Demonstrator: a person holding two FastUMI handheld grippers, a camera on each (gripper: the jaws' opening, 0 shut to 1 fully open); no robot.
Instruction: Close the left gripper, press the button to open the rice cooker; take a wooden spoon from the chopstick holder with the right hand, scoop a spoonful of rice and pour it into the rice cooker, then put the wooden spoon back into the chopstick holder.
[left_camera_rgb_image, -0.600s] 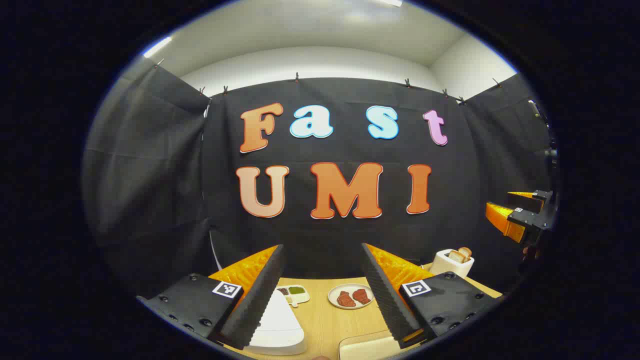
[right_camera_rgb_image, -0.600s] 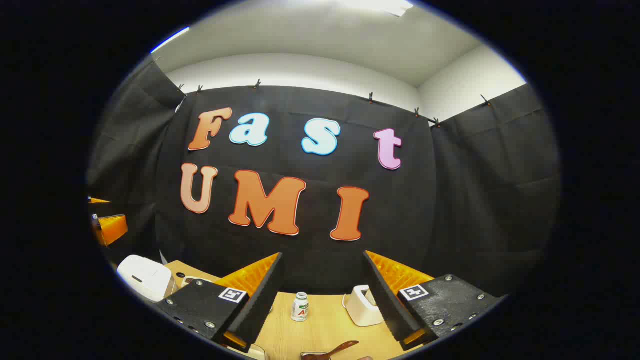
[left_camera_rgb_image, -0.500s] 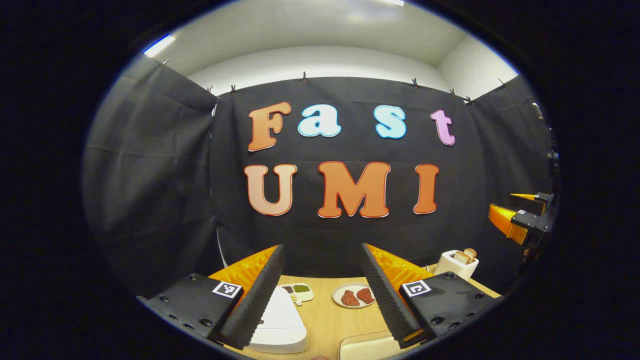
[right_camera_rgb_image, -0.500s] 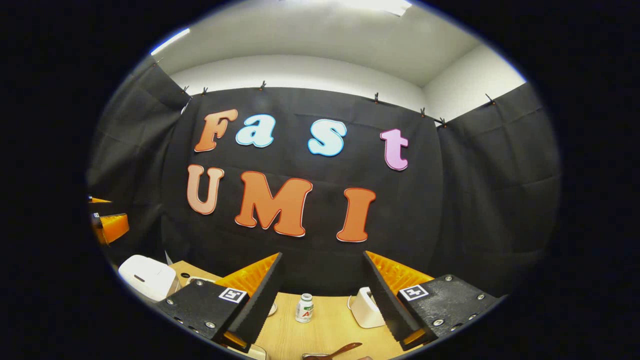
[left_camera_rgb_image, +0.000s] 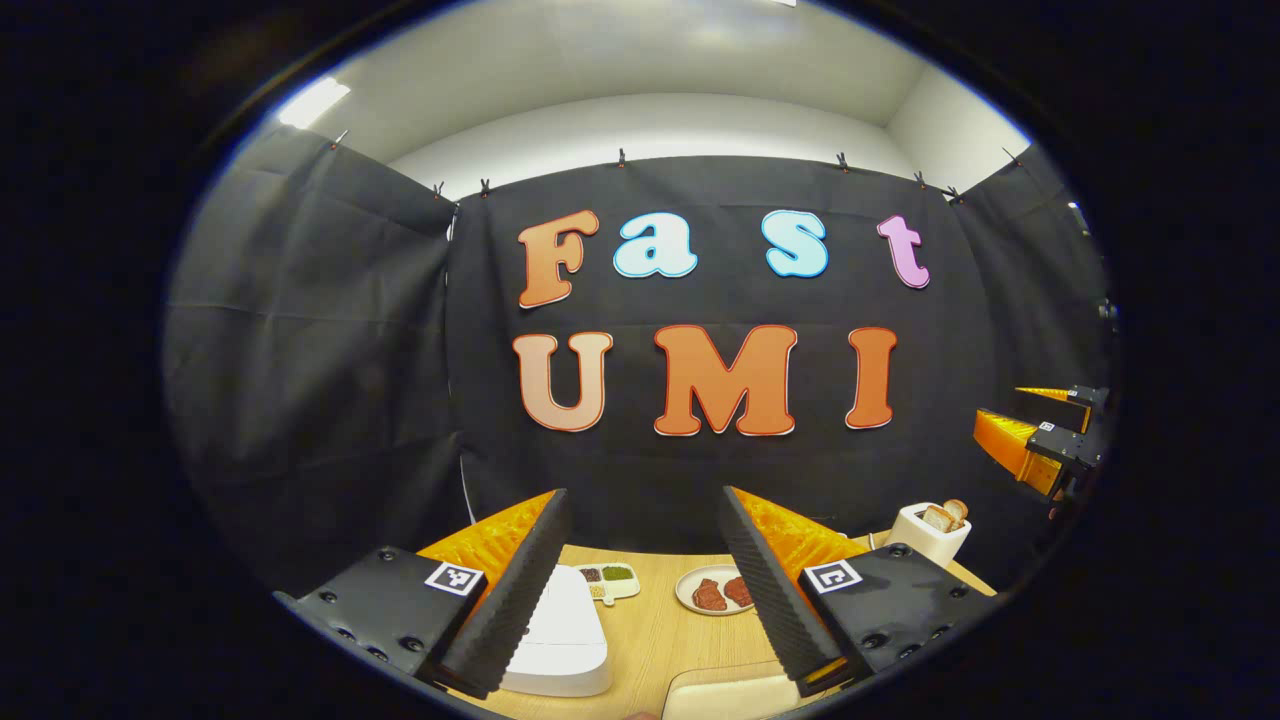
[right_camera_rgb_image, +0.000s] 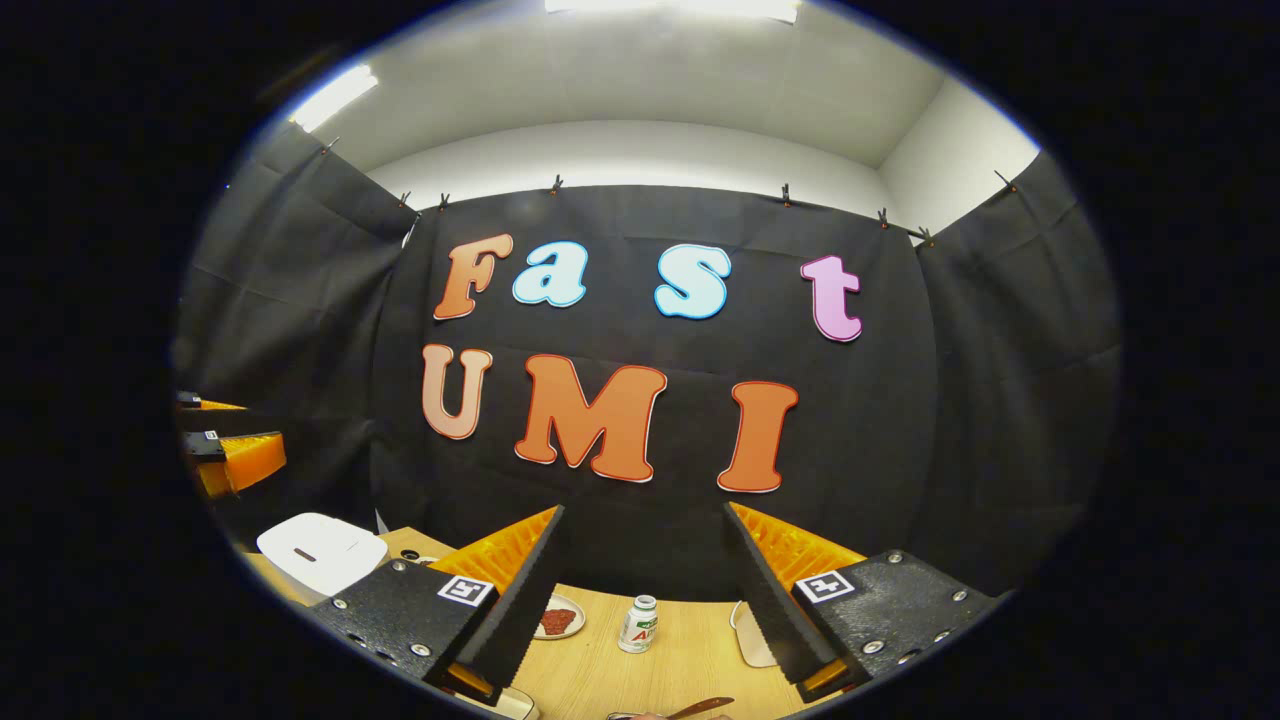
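Observation:
The white rice cooker stands with its lid down on the wooden table, low in the left gripper view and partly behind my left finger. My left gripper is open above the table, holding nothing. In the right gripper view the rice cooker sits at the far left. A brown wooden spoon handle pokes in at the bottom edge. My right gripper is open and holds nothing. The right gripper hangs at the far right of the left gripper view, and the left gripper at the far left of the right gripper view.
A small condiment tray, a plate of red meat and a toaster with bread stand along the back of the table. A cream rounded object lies at the near edge. A small white bottle stands between my right fingers.
Both views have swung left, so the wall and table things drift right. The meat plate has come into the right gripper view. Both grippers stay open.

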